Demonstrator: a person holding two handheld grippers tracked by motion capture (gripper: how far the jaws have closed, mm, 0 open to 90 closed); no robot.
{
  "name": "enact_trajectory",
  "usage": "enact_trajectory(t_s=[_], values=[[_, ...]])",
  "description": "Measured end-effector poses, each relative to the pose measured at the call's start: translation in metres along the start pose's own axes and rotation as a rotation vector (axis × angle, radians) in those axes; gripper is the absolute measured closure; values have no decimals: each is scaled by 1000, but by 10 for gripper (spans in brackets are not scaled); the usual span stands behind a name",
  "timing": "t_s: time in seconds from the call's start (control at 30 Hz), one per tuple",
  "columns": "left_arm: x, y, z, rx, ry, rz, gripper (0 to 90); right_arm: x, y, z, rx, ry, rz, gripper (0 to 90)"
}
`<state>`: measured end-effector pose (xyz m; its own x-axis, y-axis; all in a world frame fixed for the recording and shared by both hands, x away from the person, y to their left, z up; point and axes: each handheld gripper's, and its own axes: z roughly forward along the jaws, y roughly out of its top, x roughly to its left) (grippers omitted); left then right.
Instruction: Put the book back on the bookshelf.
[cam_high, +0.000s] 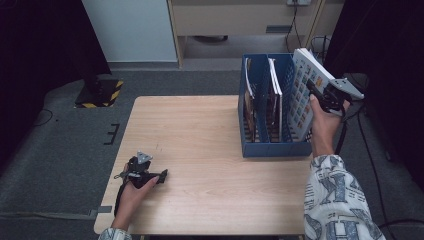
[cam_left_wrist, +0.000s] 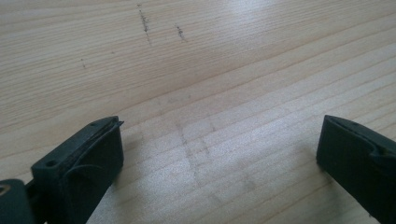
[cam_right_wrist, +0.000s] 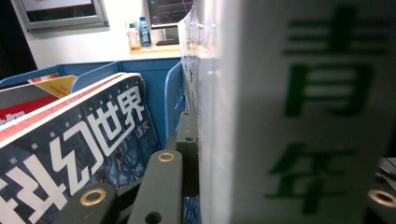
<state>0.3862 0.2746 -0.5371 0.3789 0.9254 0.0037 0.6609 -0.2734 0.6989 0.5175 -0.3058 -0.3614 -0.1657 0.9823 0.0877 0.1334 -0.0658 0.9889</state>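
The wooden bench (cam_high: 200, 150) takes up the middle of the high view, its far right corner occupied by a blue file rack (cam_high: 272, 145) with upright dividers and perforated walls. In the rack's left and middle compartments stand several magazines (cam_high: 274, 95), one of which shows in the right gripper view as a dark cover with large white characters (cam_right_wrist: 88, 144) leaning against a blue divider. Over the rack's right end is a white book (cam_high: 306, 92) with a grid of small coloured pictures on its cover, tilted so that its top leans away to the right and its lower part dips into the rightmost compartment (how deep it sits I cannot tell). The right tool (cam_high: 320, 97) is clamped on that book's right edge, one jaw on each face; in the right gripper view the white book (cam_right_wrist: 289, 116) with its green characters stands edge-on between the jaws. At the near left of the bench the left tool (cam_high: 161, 176) rests low on the wood in the person's hand, well apart from the rack; in the left gripper view its jaws stand wide open with bare, faintly pencil-marked bench (cam_left_wrist: 210, 93) between them.
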Motion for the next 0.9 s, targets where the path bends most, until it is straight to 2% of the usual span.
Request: enact_trajectory(t_s=[0.4,0.77,0.9], values=[[0,0,0,0,0,1,0,0,-12,5,-1,-1,-3,739],[0,0,0,0,1,0,0,-3,-30,8,-3,-41,-6,739],[-1,0,0,-1,3,-1,0,-3,-33,10,2,-46,-23,738]])
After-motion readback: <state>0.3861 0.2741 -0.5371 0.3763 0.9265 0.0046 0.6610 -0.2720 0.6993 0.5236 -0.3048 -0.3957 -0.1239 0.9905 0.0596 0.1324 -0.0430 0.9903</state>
